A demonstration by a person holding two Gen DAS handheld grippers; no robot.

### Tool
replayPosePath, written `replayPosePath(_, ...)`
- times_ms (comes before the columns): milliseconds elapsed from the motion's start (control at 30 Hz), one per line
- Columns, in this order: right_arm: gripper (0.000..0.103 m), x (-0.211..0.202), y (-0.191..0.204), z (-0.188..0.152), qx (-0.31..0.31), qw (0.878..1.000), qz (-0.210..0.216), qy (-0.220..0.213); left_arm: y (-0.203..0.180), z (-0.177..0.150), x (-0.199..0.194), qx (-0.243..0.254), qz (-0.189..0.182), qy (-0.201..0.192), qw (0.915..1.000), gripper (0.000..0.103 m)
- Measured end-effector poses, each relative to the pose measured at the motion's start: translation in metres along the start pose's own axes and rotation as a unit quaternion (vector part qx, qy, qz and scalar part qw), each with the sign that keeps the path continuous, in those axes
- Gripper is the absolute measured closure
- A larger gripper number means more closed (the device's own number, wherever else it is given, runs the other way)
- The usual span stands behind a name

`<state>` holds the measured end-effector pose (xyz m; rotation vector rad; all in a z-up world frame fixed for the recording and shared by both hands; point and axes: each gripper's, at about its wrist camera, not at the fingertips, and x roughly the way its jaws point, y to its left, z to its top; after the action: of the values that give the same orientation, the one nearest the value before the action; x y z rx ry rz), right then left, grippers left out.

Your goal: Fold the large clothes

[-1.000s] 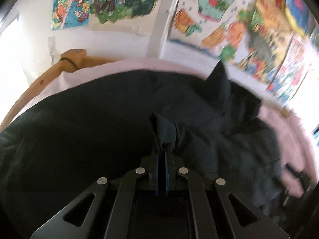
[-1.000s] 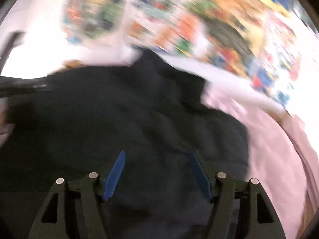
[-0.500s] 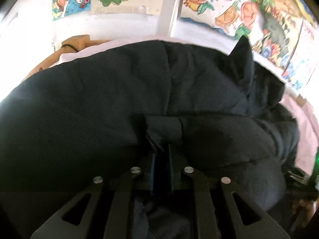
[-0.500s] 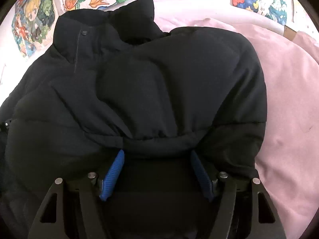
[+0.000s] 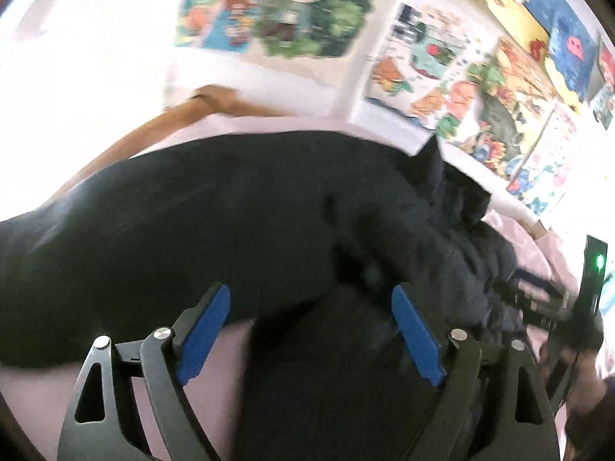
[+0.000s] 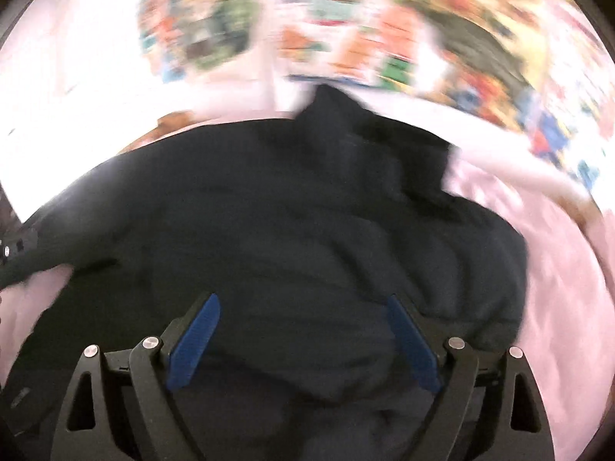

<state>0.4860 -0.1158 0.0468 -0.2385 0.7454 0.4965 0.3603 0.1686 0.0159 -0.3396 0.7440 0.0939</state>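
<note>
A large black padded jacket (image 5: 238, 215) lies spread on a pink bed sheet (image 5: 42, 392), its collar standing up at the far side. It also fills the right wrist view (image 6: 307, 238). My left gripper (image 5: 309, 307) is open and empty, just above the jacket's near edge. My right gripper (image 6: 303, 315) is open and empty over the jacket's folded near part. The right gripper also shows at the right edge of the left wrist view (image 5: 538, 303). Both views are blurred.
The pink sheet (image 6: 569, 269) shows bare to the right of the jacket. A wooden bed frame (image 5: 153, 123) runs along the far left. Colourful cartoon posters (image 5: 442, 69) cover the white wall behind the bed.
My left gripper was shut on a fold of the jacket; it has opened and let go. Both grippers have pulled back from the jacket, and the right stayed open.
</note>
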Motion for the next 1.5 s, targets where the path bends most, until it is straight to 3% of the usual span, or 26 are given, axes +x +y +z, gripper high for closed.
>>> replayPosePath(167,0.013,0.019,0.078,0.022,-0.055,0.998,-0.019,-0.006,0.066,-0.048,-0.057,-0.097,0.036,-0.021,0.9944,0.01)
replayPosePath(267,0.013,0.04,0.1,0.026,-0.049,0.998,-0.039,-0.023,0.1,-0.064,-0.067,-0.157,0.046,-0.025,0.9862,0.009)
replayPosePath(367,0.013,0.062,0.11,0.032,-0.048,0.997,-0.053,-0.041,0.124,-0.07,-0.07,-0.208,0.032,-0.039,0.9768,0.009)
replayPosePath(467,0.013,0.084,0.114,0.041,-0.04,0.996,-0.06,-0.045,0.129,-0.07,-0.069,-0.222,0.038,-0.06,0.9724,0.009)
replayPosePath(600,0.013,0.105,0.12,0.041,-0.031,0.998,-0.038,-0.036,0.137,-0.074,-0.06,-0.227,0.063,-0.087,0.968,0.009)
replayPosePath(800,0.013,0.124,0.143,0.025,-0.087,0.995,-0.029,-0.036,0.14,-0.079,-0.032,-0.228,0.129,-0.079,0.9618,0.008)
replayPosePath(900,0.01,0.139,0.146,0.019,-0.095,0.995,-0.029,-0.024,0.143,-0.081,-0.028,-0.24,0.134,-0.088,0.9575,0.008)
replayPosePath(1033,0.008,0.154,0.143,0.012,-0.08,0.996,-0.02,-0.028,0.156,-0.098,-0.041,-0.286,0.12,-0.145,0.9396,0.008)
replayPosePath(1133,0.007,0.158,0.142,0.01,-0.077,0.996,-0.017,-0.031,0.172,-0.11,-0.053,-0.325,0.115,-0.177,0.9219,0.016)
replayPosePath(1333,0.007,0.16,0.142,0.007,-0.074,0.996,-0.015,-0.04,0.199,-0.132,-0.067,-0.402,0.107,-0.222,0.882,0.05)
replayPosePath(1400,0.007,0.159,0.143,0.005,-0.073,0.996,-0.016,-0.043,0.206,-0.135,-0.069,-0.416,0.102,-0.232,0.8735,0.071)
replayPosePath(1500,0.006,0.16,0.143,0.001,-0.071,0.996,-0.015,-0.044,0.21,-0.137,-0.074,-0.422,0.09,-0.239,0.8698,0.087)
